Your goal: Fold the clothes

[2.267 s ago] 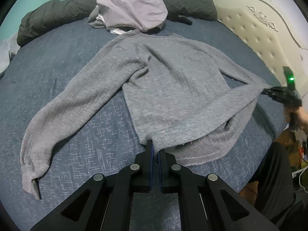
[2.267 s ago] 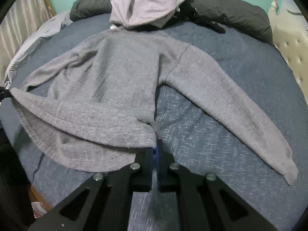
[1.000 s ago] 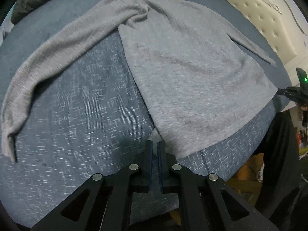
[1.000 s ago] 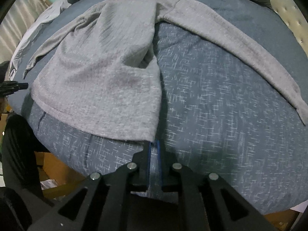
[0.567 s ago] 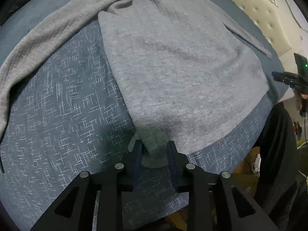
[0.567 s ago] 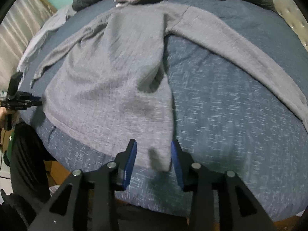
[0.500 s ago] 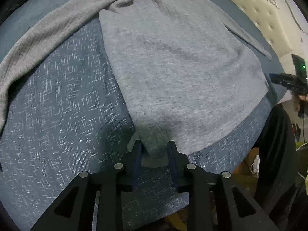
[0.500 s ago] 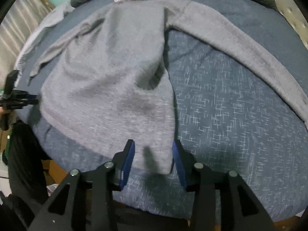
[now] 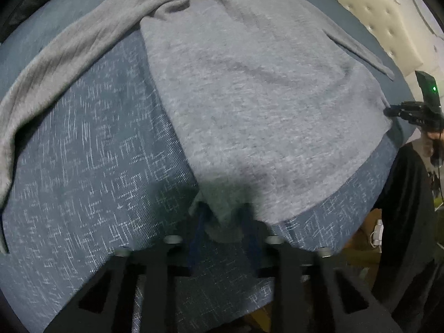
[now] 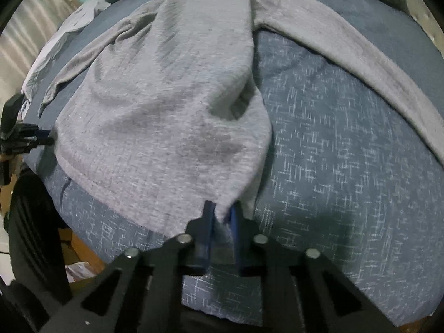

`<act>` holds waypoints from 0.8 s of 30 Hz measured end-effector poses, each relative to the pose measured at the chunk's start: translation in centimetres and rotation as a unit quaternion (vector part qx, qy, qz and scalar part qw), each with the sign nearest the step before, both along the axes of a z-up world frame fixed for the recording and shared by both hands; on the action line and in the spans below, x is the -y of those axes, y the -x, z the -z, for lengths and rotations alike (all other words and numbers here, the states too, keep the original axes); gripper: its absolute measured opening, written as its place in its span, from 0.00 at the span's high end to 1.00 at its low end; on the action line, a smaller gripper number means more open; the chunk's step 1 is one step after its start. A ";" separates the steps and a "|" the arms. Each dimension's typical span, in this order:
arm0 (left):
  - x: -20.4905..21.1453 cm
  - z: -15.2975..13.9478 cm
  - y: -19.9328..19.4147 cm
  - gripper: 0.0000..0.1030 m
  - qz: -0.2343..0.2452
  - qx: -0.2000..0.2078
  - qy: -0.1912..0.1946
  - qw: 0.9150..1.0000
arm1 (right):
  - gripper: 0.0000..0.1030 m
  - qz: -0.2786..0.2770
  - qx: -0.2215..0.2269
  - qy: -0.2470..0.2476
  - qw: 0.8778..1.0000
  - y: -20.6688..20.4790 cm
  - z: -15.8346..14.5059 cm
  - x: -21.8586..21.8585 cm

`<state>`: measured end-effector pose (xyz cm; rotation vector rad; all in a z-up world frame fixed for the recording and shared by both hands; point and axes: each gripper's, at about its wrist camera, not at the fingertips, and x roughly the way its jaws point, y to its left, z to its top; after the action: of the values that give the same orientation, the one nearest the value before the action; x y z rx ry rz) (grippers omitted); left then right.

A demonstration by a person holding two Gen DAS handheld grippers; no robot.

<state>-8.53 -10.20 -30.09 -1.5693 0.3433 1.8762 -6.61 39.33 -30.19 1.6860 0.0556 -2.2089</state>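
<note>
Seemingly mid-spread: grey sweater [image 9: 249,88] flat across frame centre on blue bed [image 9: 97,166], sleeves out. Left gripper [image 9: 224,222] and right gripper [image 10: 222,216] both parted, straddling hem corners. Next: sleeve fold inward, likely.

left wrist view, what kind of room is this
Most likely a bedroom: the grey sweater lies spread on a bed with a blue patterned cover, and a cream tufted headboard stands at the far right.

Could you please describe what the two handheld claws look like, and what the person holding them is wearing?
Both the left claw and right claw are matte black angular frames with round silver screws and blue-lined fingers. The other unit seen from the left one carries a green light. The person wears black clothing.
</note>
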 end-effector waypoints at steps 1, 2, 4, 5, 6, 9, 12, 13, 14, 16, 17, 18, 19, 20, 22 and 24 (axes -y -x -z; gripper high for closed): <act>-0.1 -0.4 0.0 0.88 0.001 -0.005 0.000 1.000 | 0.96 -0.001 -0.005 0.003 1.000 -0.1 -0.6 -0.1; -0.2 -1.0 -0.1 0.92 0.002 -0.010 -0.001 1.000 | 0.96 -0.002 -0.009 0.006 1.000 -0.3 -1.1 -0.1; -0.3 -2.2 -0.1 0.92 0.002 -0.019 -0.002 1.000 | 0.97 -0.005 -0.018 0.013 1.000 -0.6 -2.2 -0.3; -0.4 -3.0 -0.2 0.93 0.003 -0.024 -0.003 1.000 | 0.97 -0.006 -0.023 0.016 1.000 -0.7 -2.8 -0.4; -0.5 -3.9 -0.3 0.93 0.004 -0.029 -0.004 1.000 | 0.97 -0.007 -0.028 0.019 0.999 -0.9 -3.3 -0.4; -0.4 -6.2 -0.8 0.94 0.009 -0.045 -0.004 0.999 | 0.97 -0.010 -0.041 0.030 0.999 -1.4 -5.1 -0.7; -0.3 -8.4 -1.7 0.95 0.017 -0.061 0.000 0.998 | 0.97 -0.011 -0.051 0.054 0.997 -2.7 -7.5 -1.2; 0.0 -9.0 -2.3 0.95 0.019 -0.064 0.000 0.998 | 0.97 -0.011 -0.054 0.062 0.997 -3.1 -8.3 -1.3; 0.8 -9.6 -2.8 0.95 0.021 -0.067 0.001 0.998 | 0.97 -0.013 -0.056 0.067 0.996 -3.5 -9.0 -1.4; 1.5 -10.9 -3.3 0.95 0.026 -0.071 0.003 0.997 | 0.97 -0.020 -0.057 0.072 0.996 -4.4 -10.2 -1.1; 1.6 -11.4 -3.1 0.95 0.029 -0.072 0.005 0.997 | 0.97 -0.025 -0.056 0.075 0.995 -5.0 -10.8 -0.9; 1.8 -11.8 -3.4 0.95 0.033 -0.074 0.006 0.997 | 0.97 -0.032 -0.056 0.077 0.995 -5.5 -11.2 -0.8; 2.0 -12.1 -3.6 0.95 0.036 -0.074 0.006 0.997 | 0.97 -0.038 -0.057 0.077 0.995 -6.0 -11.7 -0.9; 2.1 -12.3 -3.9 0.95 0.038 -0.072 0.005 0.997 | 0.97 -0.043 -0.058 0.076 0.994 -6.3 -11.9 -1.0; 1.9 -12.1 -3.5 0.95 0.041 -0.066 0.005 0.997 | 0.97 -0.044 -0.057 0.070 0.995 -6.4 -11.5 -1.3; 1.8 -11.2 -3.4 0.95 0.037 -0.051 0.006 0.998 | 0.97 -0.031 -0.046 0.064 0.996 -6.1 -10.2 -1.6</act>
<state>-5.15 -12.03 -18.91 -1.4530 0.4516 1.9037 -0.54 40.95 -20.03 1.4944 -0.0093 -2.1945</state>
